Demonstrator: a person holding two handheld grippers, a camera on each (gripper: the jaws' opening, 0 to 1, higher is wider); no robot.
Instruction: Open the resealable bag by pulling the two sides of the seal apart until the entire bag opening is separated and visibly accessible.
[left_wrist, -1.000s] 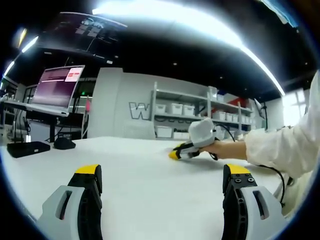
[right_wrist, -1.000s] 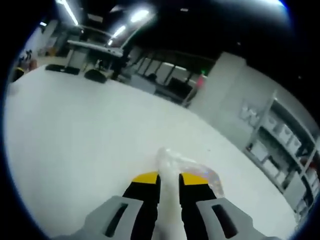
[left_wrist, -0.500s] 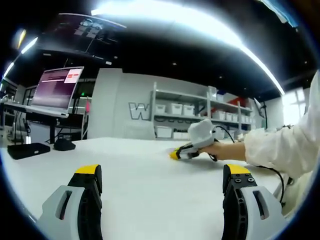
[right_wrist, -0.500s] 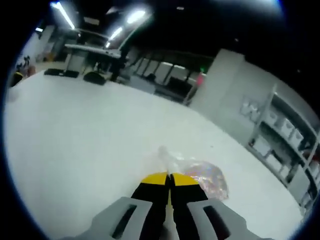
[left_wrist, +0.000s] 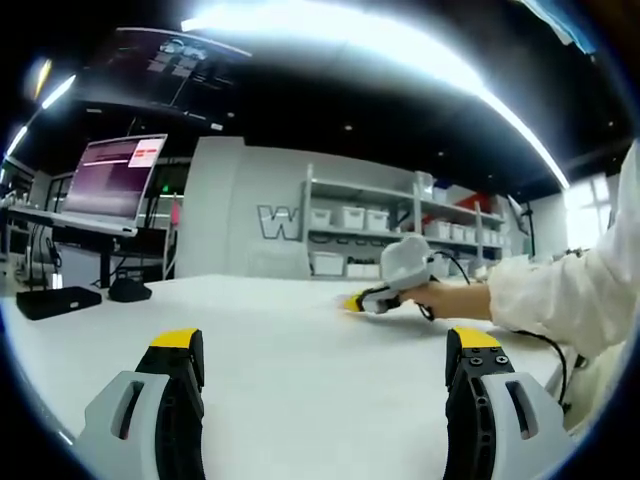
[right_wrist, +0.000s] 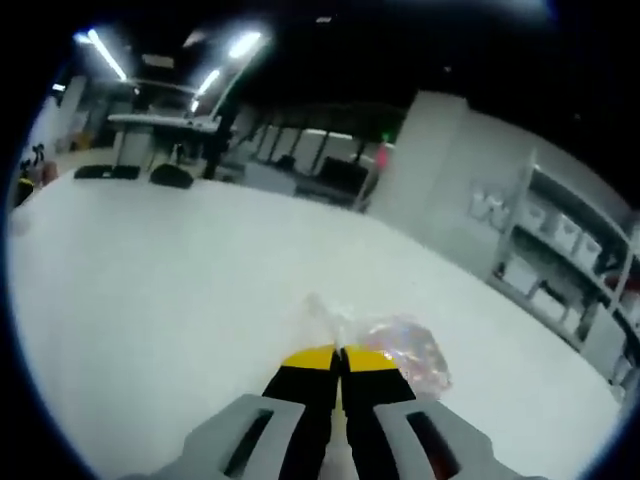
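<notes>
One clear plastic bag (right_wrist: 375, 343) lies on the white table (right_wrist: 150, 270), crumpled, with pinkish contents showing through its right part. The right gripper (right_wrist: 340, 358) sits directly on the bag's near edge, its two yellow-tipped jaws pressed together with a fold of the plastic caught between them; the bag bulges out just beyond and to the right of the tips.

Seen from the left gripper view, that same right gripper (left_wrist: 372, 300) lies low over the table, far across from the bag-side jaws, held by one hand (left_wrist: 440, 298) that reaches in from the right on a white sleeve (left_wrist: 570, 295). A black cable trails from it toward the sleeve. The bag itself is too small to make out there.

The left gripper (left_wrist: 325, 355) is well apart from the bag, level above the table, its two jaws spread wide with nothing between them.

Beyond the table stand one open laptop (left_wrist: 112, 180), a white shelf rack (left_wrist: 385, 225) with bins, and a grey wall.
</notes>
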